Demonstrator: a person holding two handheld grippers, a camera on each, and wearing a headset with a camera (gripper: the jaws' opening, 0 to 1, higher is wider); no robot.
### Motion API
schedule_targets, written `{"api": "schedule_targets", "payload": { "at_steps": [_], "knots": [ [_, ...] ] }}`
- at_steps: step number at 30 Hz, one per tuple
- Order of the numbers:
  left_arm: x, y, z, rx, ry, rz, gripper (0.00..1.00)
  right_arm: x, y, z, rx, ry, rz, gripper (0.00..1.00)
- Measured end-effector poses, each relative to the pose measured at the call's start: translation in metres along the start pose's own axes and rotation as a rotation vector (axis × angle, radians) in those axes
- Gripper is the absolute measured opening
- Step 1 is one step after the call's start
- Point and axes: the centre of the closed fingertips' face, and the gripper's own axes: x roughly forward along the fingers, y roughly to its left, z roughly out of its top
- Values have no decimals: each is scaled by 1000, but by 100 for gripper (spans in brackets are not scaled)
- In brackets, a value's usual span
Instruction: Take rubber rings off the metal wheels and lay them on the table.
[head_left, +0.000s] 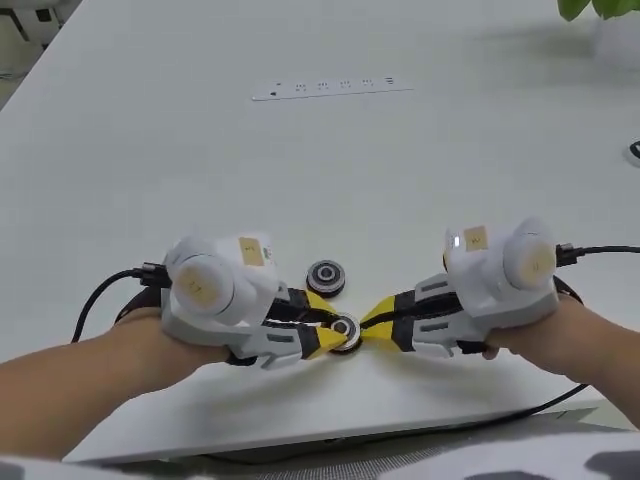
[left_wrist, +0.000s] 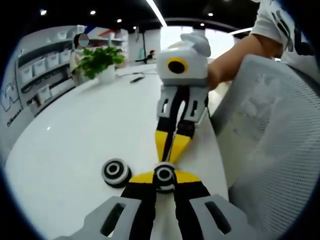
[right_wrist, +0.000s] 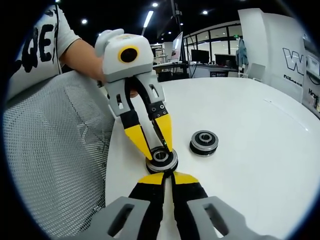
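We have both grippers meeting at one wheel (head_left: 345, 329) near the front edge of the worktop (head_left: 300, 170). The left gripper (head_left: 325, 338) is open only as wide as that wheel and clamps it between its yellow tips, one on each side. The right gripper (head_left: 372, 322) faces it head-on, its jaws almost together, their tips nipping the wheel's near edge at the dark ring (right_wrist: 172, 162). We cannot tell how much of the ring they hold. A second wheel (head_left: 326, 277) lies flat on the worktop just beyond the grippers, apart from both, with its ring on.
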Motion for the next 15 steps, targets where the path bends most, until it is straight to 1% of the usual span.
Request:
{"api": "schedule_targets", "payload": {
  "at_steps": [2, 5, 10, 11, 12, 15],
  "knots": [
    [0, 0, 0, 1, 0, 1, 13, 0, 0, -1, 7, 2, -2, 2],
    [0, 0, 0, 3, 1, 2, 13, 0, -1, -2, 39, 4, -9, 1],
    [1, 1, -1, 6, 2, 5, 13, 0, -5, -3, 111, 9, -15, 0],
    [1, 1, -1, 8, 3, 5, 13, 0, -4, -4, 151, 7, -11, 0],
    [1, 1, -1, 10, 4, 5, 13, 1, -5, -4, 167, 4, -9, 0],
    [1, 1, -1, 17, 6, 5, 13, 0, -6, -4, 195, 0, -9, 0]
  ]
}}
